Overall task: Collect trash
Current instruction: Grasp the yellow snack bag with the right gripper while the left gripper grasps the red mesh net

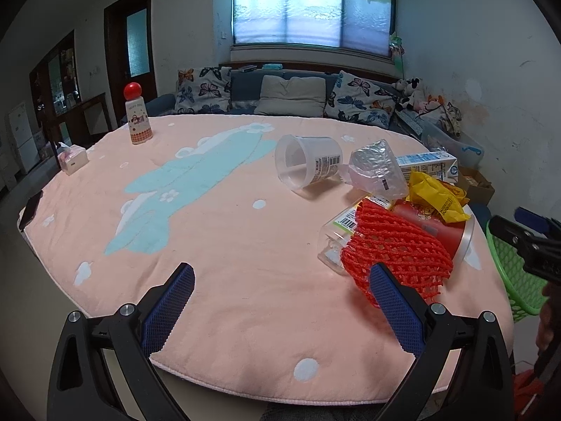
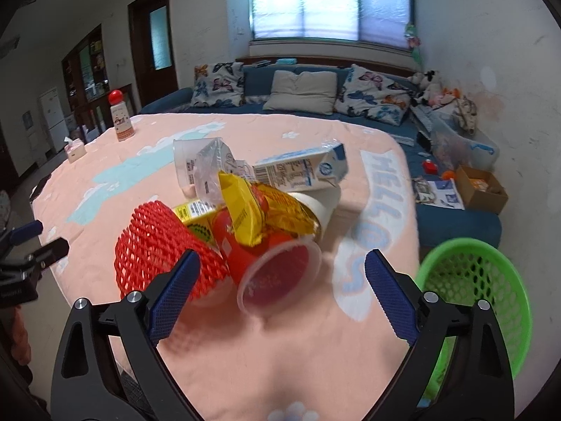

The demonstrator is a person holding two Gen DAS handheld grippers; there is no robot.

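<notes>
A pile of trash lies on the pink table cloth (image 1: pixel 228 245): a red foam net (image 1: pixel 396 252) (image 2: pixel 157 242), a red cup (image 2: pixel 266 266) on its side, a yellow wrapper (image 1: pixel 438 193) (image 2: pixel 245 207), a blue-white milk carton (image 1: pixel 427 165) (image 2: pixel 301 172), a clear tub (image 1: pixel 308 163) and a crumpled clear cup (image 1: pixel 378 170). My left gripper (image 1: pixel 282 275) is open and empty, its right finger just before the net. My right gripper (image 2: pixel 282 261) is open and empty, with the red cup's mouth between its fingers. A green mesh basket (image 2: pixel 470 291) (image 1: pixel 515 277) stands beside the table at the right.
A bottle with a red ball cap (image 1: pixel 137 115) and a tissue box (image 1: pixel 72 159) stand at the table's far left. A dark phone (image 1: pixel 29 208) lies at the left edge. A blue sofa with cushions (image 2: pixel 301 94) is behind the table, with a cardboard box (image 2: pixel 480 189) on it.
</notes>
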